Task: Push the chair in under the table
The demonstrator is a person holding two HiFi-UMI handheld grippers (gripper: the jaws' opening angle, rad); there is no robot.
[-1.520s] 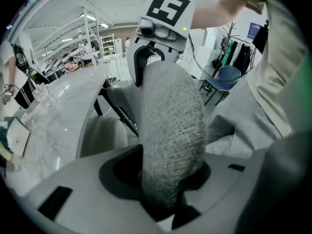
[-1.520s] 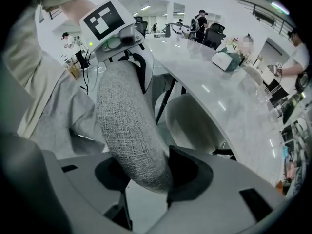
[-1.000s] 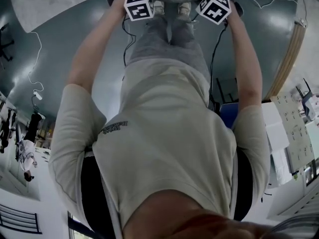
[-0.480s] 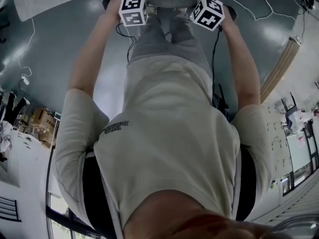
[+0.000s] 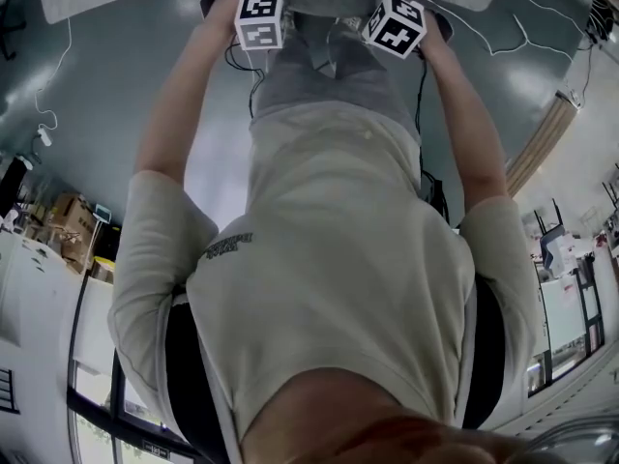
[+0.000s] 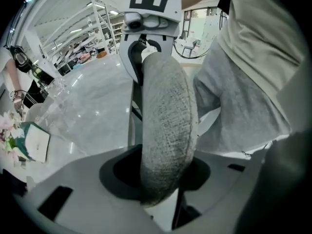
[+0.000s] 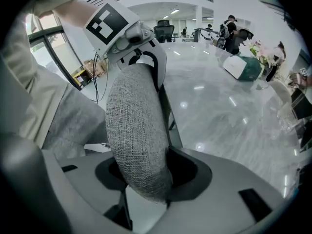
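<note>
I have left gripper [image 6: 161, 191] and right gripper [image 7: 146, 182] both clamped on the chair back [image 6: 165, 111], at the table [image 7: 234, 111] edge.

Head view steep-down; both gripper views v. close, sharing chair back [image 6: 165, 130]

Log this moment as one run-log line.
left gripper: shut on chair back | right gripper: shut on chair back | table: beyond the chair back | person: standing behind it

Grey fabric chair [image 6: 165, 130] back upright; glossy table [image 7: 229, 116] just beyond.
</note>
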